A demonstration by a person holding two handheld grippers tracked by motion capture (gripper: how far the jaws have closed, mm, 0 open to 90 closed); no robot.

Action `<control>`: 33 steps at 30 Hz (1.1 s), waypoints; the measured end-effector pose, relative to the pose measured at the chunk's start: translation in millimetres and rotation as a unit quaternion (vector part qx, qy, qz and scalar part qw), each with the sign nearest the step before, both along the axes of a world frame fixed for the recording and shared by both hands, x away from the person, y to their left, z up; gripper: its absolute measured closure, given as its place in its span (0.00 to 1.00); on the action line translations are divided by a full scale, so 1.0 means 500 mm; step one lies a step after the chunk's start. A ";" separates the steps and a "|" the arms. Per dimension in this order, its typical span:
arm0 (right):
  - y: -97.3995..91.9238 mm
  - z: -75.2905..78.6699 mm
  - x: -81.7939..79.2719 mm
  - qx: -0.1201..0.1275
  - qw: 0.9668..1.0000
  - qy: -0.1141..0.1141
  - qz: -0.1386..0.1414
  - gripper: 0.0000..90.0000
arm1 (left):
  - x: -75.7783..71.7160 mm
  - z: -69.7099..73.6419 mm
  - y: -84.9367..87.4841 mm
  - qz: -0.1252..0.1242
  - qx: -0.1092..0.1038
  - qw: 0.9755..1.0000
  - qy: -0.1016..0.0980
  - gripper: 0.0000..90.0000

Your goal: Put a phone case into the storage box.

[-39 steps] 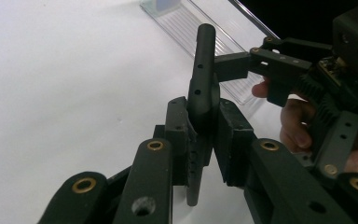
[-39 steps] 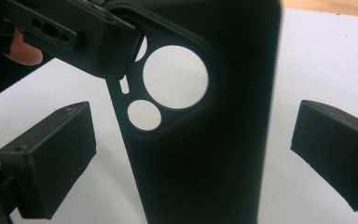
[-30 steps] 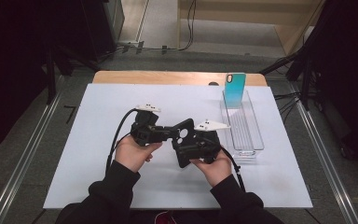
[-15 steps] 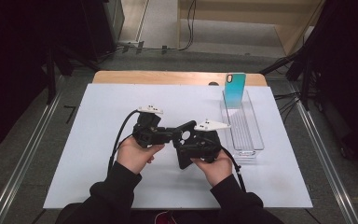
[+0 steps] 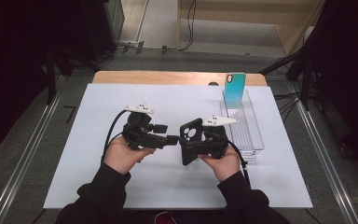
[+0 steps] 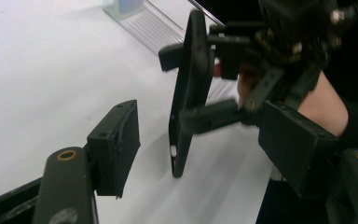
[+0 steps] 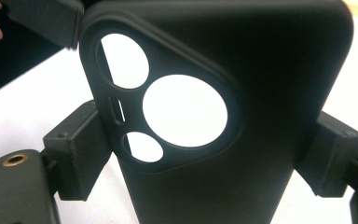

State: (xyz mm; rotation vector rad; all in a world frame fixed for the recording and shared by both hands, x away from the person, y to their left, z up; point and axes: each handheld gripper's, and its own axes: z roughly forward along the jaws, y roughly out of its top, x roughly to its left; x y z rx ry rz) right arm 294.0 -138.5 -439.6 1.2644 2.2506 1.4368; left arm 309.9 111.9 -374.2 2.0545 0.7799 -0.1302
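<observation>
Above the white counter [image 5: 98,186], the right gripper [image 5: 200,142] clamps its jaws on a black phone case [image 5: 189,140], upright on edge; the left gripper [image 5: 170,139] points at it. Its jaws, just opened wide, stand apart, gripping nothing; the case sits just beyond them

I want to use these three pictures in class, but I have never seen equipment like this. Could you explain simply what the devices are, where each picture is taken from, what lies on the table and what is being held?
A person sits at a white table and holds a hand-operated, two-jaw gripper in each hand. The high view looks down from above; the other two pictures come from small cameras riding on each gripper, looking along its black jaws.

The right gripper is clamped on a black phone case, held upright above the table; in the right gripper view its pads press the case's two sides, and the round camera cut-outs show. The left gripper has just been opening: in its own view its jaws stand apart, either side of the case, without touching it.

At the table's far right lies a clear plastic tray with a teal phone case standing at its far end.
</observation>
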 end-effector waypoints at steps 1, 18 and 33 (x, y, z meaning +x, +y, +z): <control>-0.006 0.003 0.002 0.001 1.000 0.000 0.003 0.15 | -0.001 -0.002 0.005 -0.003 -0.001 1.000 0.002 0.33; -0.086 0.063 0.021 0.018 0.997 0.002 0.076 0.15 | -0.016 -0.083 0.070 -0.031 0.013 0.999 -0.023 0.33; -0.174 0.123 0.054 0.015 1.000 -0.008 0.019 0.15 | -0.046 -0.134 0.128 -0.010 0.041 0.999 -0.028 0.33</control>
